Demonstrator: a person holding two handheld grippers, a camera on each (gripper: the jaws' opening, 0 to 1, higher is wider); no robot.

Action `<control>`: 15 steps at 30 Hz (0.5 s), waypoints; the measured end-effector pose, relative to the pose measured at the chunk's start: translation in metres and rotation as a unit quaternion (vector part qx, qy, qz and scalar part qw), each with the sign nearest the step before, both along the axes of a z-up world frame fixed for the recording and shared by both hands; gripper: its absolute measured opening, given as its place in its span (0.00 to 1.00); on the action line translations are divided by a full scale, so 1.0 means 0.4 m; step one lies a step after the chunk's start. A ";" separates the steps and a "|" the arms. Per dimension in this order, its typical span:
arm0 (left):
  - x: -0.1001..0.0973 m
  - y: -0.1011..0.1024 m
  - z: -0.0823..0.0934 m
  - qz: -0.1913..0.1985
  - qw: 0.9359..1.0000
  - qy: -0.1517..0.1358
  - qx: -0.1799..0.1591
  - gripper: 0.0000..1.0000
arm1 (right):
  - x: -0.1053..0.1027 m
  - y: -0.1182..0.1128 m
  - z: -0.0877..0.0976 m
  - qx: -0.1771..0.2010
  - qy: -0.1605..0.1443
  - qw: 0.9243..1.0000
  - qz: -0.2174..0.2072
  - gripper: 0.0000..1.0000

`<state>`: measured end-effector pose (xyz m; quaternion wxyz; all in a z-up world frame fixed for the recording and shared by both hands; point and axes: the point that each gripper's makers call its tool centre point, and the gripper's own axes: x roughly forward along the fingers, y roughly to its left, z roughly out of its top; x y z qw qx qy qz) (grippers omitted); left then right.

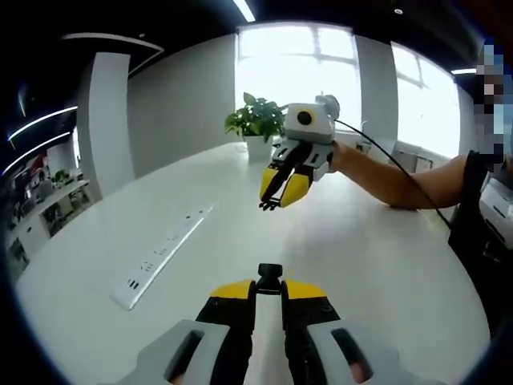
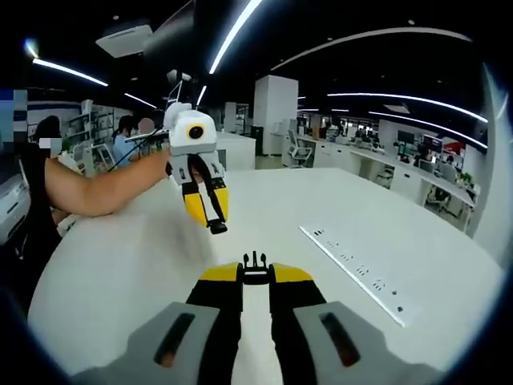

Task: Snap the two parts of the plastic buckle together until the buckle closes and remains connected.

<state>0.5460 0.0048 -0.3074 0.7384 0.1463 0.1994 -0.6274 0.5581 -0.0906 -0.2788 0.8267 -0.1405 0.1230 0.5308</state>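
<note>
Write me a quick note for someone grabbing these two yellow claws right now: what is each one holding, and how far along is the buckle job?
Left gripper: shut on the socket half of the buckle, held at the jaw tips.
Right gripper: shut on the pronged half of the buckle, prongs pointing forward.
Both are held up in the air above the white table, facing each other with a clear gap between them.
Done: each half is picked up.
Left: line the prongs up with the socket, push together until it clicks, then check it stays joined.
</note>
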 end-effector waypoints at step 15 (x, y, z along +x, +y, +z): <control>-0.006 -0.009 -0.023 0.007 1.000 0.001 0.010 0.11 | -0.013 0.016 -0.021 0.002 0.006 1.000 -0.008 0.12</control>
